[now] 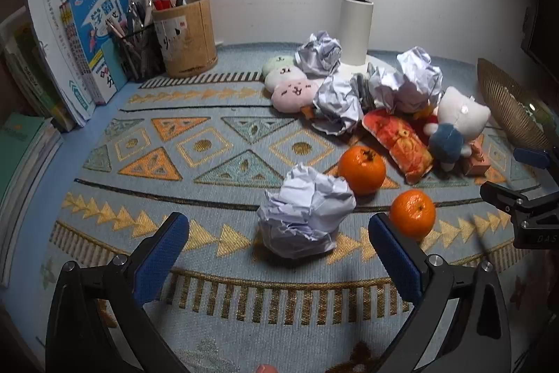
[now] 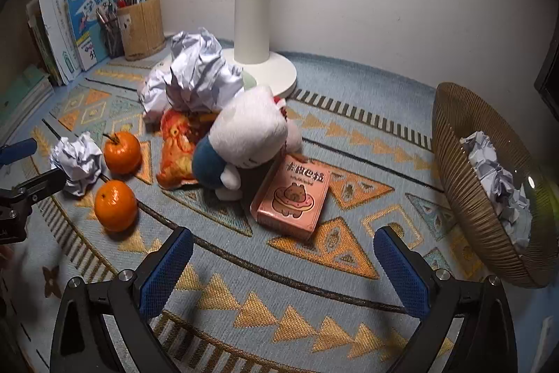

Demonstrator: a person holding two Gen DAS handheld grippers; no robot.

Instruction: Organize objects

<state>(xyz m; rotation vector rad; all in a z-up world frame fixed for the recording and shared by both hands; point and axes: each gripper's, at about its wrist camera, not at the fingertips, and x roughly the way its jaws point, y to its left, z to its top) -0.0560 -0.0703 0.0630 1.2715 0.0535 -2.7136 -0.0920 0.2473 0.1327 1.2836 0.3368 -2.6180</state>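
Jaws wide — paper ball (image 1: 305,210) seemingly just ahead.

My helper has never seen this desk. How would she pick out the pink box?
Start at the white lamp base; the plush cat slumps before it. The pink box leans against it, the only flat thing with a bear drawn on it.

Blue-grey mat (image 1: 216,142) with orange and teal triangles, 2 oranges (image 1: 362,169) bright orange, white crumpled paper (image 1: 305,215), pink box (image 2: 292,196), blue gripper pads (image 1: 160,257).
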